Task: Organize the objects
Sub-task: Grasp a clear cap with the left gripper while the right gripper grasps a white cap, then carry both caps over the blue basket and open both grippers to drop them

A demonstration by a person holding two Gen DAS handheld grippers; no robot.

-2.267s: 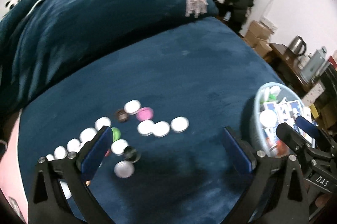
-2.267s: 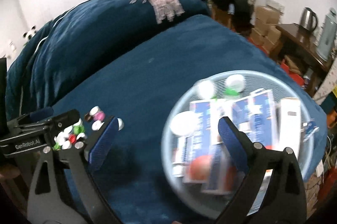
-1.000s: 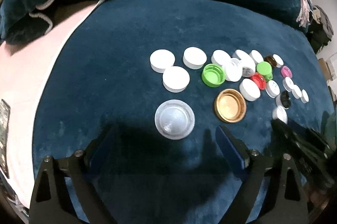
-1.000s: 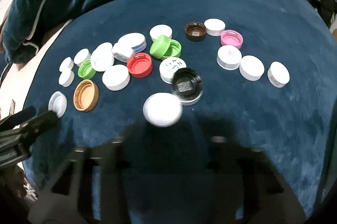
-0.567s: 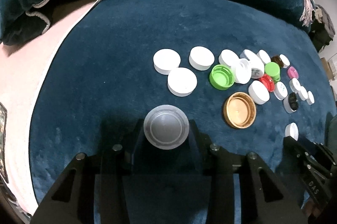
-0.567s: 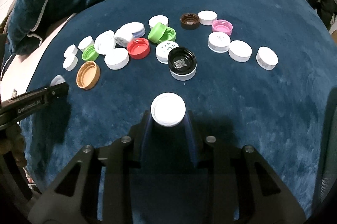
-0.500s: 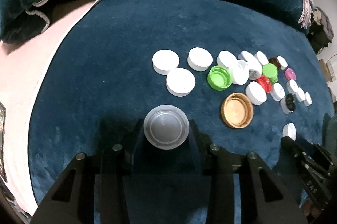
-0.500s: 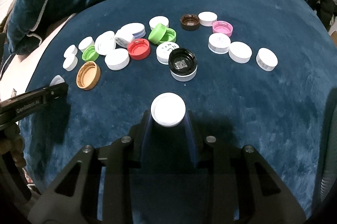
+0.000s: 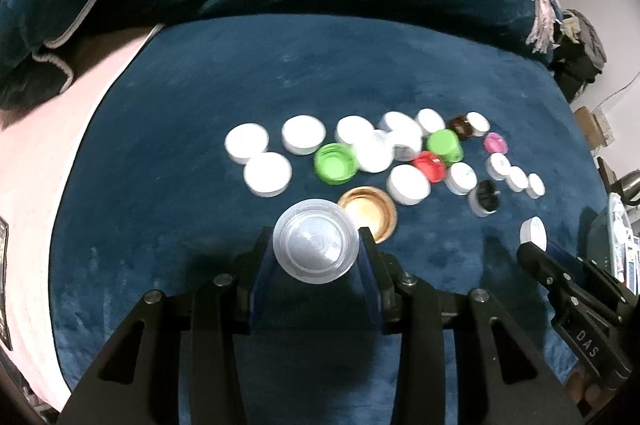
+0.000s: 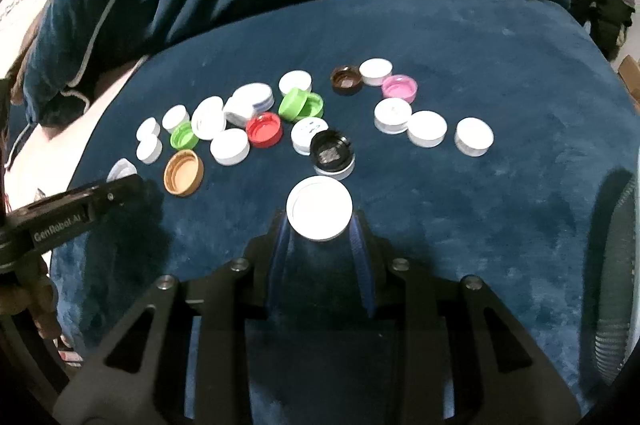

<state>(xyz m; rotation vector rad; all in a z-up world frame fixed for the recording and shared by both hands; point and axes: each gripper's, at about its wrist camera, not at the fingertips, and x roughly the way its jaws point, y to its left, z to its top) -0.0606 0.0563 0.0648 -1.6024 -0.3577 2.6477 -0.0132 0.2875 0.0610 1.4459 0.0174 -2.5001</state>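
Both caps lifted off blanket, clear lid (image 9: 315,246) clamped in left jaws, white cap (image 10: 319,207) in right (upright).

The left gripper (image 9: 316,249) is seen with its jaws closed on a clear lid (image 9: 315,240), apparently lifted off the surface. The right gripper (image 10: 320,221) is likewise clamped on a white cap (image 10: 319,207), its fingers (image 10: 362,257) angled inward toward the tips.

Clear lid (image 9: 315,245), white cap (image 10: 319,207), both gripped.
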